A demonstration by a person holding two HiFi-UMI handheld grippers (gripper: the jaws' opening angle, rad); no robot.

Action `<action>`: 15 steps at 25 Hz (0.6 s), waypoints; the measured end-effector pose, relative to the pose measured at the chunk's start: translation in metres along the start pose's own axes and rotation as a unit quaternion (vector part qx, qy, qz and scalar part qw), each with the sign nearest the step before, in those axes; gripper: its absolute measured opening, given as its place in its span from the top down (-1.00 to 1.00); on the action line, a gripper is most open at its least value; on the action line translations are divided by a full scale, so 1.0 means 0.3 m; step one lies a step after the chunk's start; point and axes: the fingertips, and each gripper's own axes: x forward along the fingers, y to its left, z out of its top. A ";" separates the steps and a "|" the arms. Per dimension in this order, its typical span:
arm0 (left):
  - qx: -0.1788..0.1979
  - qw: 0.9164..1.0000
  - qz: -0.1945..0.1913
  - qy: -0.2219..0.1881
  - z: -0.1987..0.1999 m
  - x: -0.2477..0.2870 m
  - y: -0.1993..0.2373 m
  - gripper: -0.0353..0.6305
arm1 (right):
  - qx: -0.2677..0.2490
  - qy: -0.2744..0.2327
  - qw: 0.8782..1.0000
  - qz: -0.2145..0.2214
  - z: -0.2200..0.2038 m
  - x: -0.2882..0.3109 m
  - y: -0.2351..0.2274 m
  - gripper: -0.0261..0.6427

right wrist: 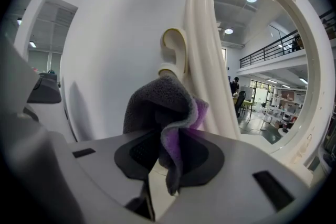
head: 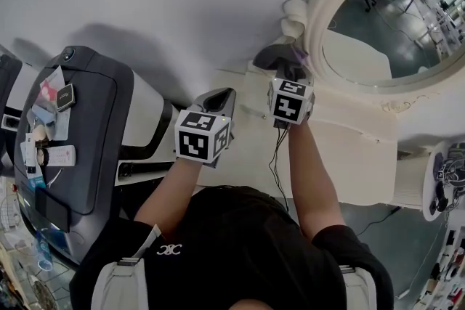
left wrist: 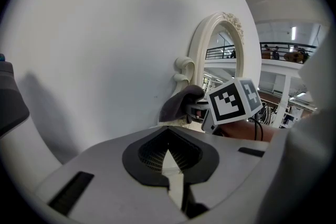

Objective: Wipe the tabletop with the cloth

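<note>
Right gripper: jaws closed on a grey-and-purple cloth, which bunches upward between them. The cloth is held over the back of the cream table, close to the foot of the oval mirror frame. Left gripper: jaws drawn together, nothing between them, positioned just beside the right.

left gripper: your jaws are pressed together with nothing between them.
right gripper: your jaws are clamped on the cloth, which bunches up above them.
left arm: your bare forearm reaches forward and angles inward.
right arm: your bare forearm is stretched straighter and reaches further out than your left.
spacing: your grippers are near each other but apart, with the right one ahead.
</note>
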 end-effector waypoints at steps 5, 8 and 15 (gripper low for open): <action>-0.002 1.000 0.006 -0.003 0.005 -0.012 0.015 0.89 | -0.016 0.021 0.999 0.034 -0.044 0.024 0.096 0.66; -0.002 1.000 0.009 -0.003 0.002 -0.022 0.027 0.89 | -0.008 0.050 0.998 0.041 -0.116 0.053 0.116 0.66; -0.007 1.000 0.021 -0.001 -0.010 -0.038 0.058 0.89 | -0.005 0.069 0.997 0.040 -0.190 0.091 0.106 0.66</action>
